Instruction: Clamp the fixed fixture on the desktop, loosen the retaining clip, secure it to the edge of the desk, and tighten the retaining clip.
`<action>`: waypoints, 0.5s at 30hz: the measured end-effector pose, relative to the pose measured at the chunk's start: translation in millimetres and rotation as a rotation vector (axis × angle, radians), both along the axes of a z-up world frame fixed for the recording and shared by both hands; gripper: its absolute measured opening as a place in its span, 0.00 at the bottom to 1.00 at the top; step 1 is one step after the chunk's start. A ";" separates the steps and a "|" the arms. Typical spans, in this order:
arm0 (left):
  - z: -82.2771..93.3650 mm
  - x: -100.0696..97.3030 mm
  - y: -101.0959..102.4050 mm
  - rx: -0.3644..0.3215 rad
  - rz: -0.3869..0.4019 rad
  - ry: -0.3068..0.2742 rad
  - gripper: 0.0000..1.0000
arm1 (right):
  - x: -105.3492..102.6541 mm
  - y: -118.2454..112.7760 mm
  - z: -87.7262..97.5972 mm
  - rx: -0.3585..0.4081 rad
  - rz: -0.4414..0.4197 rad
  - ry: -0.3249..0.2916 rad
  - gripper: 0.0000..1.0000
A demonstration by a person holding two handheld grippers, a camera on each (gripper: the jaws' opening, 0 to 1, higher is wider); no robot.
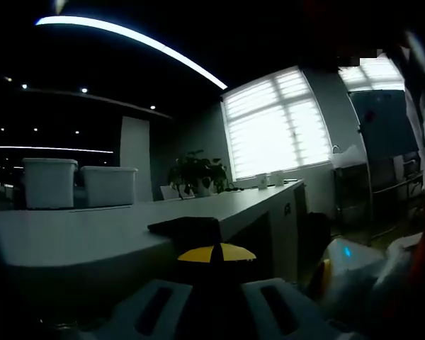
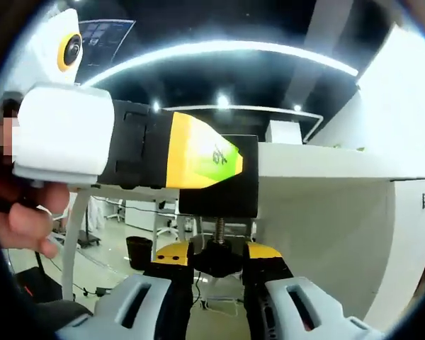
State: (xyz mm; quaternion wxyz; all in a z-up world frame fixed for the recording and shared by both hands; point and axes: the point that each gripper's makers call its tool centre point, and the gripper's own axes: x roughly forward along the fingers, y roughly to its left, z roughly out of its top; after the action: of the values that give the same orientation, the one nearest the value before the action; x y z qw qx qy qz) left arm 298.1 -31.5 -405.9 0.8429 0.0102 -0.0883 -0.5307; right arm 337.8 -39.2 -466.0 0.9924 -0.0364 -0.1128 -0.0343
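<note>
A black clamp fixture (image 2: 219,193) sits over the edge of the white desk (image 2: 326,164). Its threaded screw (image 2: 218,228) hangs below the edge and ends in a black knob (image 2: 218,256). My right gripper (image 2: 219,258) comes up from beneath, its yellow-tipped jaws shut on that knob. My left gripper (image 2: 230,161) reaches in from the left and is shut on the fixture's top part. In the left gripper view, the left gripper (image 1: 216,255) has its yellow tips together on the fixture's black plate (image 1: 184,227), which lies flat on the desk (image 1: 92,234) edge.
Two white bins (image 1: 49,183) (image 1: 108,185) stand at the desk's far left, a potted plant (image 1: 196,173) at its far end by a bright window. A person's hand (image 2: 25,219) holds the left gripper. Under the desk are open floor and a dark waste bin (image 2: 138,251).
</note>
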 end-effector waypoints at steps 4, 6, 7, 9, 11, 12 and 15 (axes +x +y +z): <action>-0.7 -0.3 -2.0 -0.003 -0.003 0.008 0.01 | 1.6 -0.6 -0.3 0.019 0.091 -0.013 0.26; -0.7 -0.4 -2.3 -0.005 -0.004 0.009 0.01 | 2.7 -0.5 -0.4 0.010 0.151 -0.010 0.26; -0.7 -0.4 -2.3 -0.005 -0.004 0.010 0.01 | 2.9 -0.4 -0.5 0.021 0.188 -0.006 0.26; -0.8 -0.3 -2.1 -0.005 -0.006 0.009 0.01 | 4.1 -0.9 -0.5 0.026 0.261 -0.009 0.26; -0.9 -0.3 -2.1 -0.004 -0.008 0.008 0.01 | 5.0 -1.3 -0.5 0.023 0.307 -0.009 0.26; -0.9 -0.3 -2.1 -0.003 -0.008 0.007 0.01 | 5.8 -2.0 -0.6 0.020 0.329 -0.012 0.26; -1.0 -0.3 -2.1 -0.002 -0.010 0.007 0.01 | 8.5 -4.9 -0.6 0.016 0.372 -0.010 0.26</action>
State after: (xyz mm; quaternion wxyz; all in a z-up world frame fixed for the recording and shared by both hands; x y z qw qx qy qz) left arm 297.8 -33.6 -406.9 0.8406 0.0069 -0.0861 -0.5347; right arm 346.3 -44.2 -466.6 0.9813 -0.0069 -0.1223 0.1486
